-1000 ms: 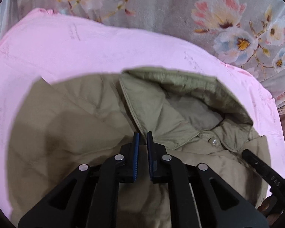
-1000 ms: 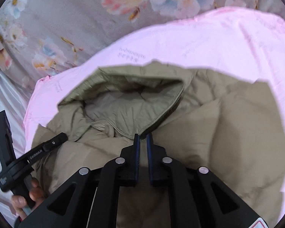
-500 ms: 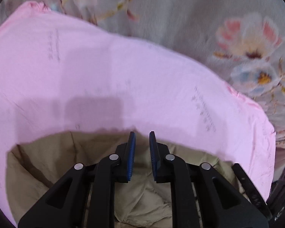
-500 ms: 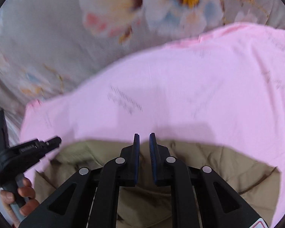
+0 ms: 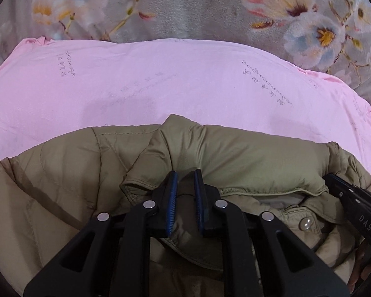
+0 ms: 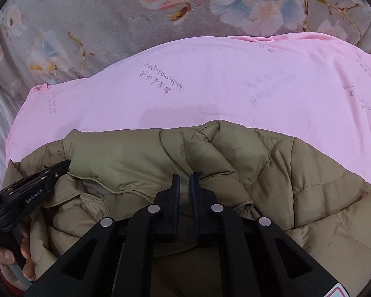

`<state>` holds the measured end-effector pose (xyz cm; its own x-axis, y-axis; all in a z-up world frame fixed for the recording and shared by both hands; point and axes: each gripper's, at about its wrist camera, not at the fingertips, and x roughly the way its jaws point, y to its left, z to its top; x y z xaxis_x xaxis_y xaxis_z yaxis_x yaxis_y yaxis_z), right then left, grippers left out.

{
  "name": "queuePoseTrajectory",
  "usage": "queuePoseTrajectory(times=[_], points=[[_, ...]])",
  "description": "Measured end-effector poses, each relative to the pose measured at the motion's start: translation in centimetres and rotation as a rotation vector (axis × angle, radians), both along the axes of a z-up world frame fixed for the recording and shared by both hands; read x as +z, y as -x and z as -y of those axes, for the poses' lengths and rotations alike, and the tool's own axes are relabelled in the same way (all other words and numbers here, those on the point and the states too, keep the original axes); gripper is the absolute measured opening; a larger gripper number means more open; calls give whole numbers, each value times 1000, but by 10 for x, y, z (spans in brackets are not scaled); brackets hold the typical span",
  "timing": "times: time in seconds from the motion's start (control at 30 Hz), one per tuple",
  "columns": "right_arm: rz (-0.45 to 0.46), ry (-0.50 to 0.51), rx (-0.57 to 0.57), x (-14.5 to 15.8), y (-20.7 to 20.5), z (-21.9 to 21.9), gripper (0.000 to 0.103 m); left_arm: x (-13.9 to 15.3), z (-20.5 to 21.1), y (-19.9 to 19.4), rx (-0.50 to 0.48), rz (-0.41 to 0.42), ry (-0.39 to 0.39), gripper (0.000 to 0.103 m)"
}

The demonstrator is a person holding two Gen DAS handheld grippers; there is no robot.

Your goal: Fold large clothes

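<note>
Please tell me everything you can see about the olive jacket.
The olive jacket is puffy, quilted and slightly shiny. It lies folded on a pink sheet, its hood turned down over the collar, one snap button showing. The left tongs and right tongs each pinch its fabric.

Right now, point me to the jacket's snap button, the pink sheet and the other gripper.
snap button [image 5: 305, 223], left wrist view, middle of the pale stud.
pink sheet [image 5: 185, 84], left wrist view, bare middle.
left gripper [image 6: 37, 185], right wrist view, its black arm over the jacket.
</note>
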<state>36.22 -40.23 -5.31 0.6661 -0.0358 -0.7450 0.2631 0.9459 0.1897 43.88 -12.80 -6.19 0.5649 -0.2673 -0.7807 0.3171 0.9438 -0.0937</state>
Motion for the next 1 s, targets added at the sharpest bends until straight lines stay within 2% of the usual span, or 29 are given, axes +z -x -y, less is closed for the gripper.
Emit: queuePoseTrajectory(times=[0.13, 0.33, 1.0], points=[[-10, 34, -1, -2, -5, -4, 7, -2, 0, -3, -2, 0, -1, 13], [-19, 66, -4, -2, -7, -7, 7, -3, 7, -3, -4, 13, -52, 13], [-13, 46, -7, -2, -6, -8, 7, -4, 16, 0, 0, 46, -128, 13]])
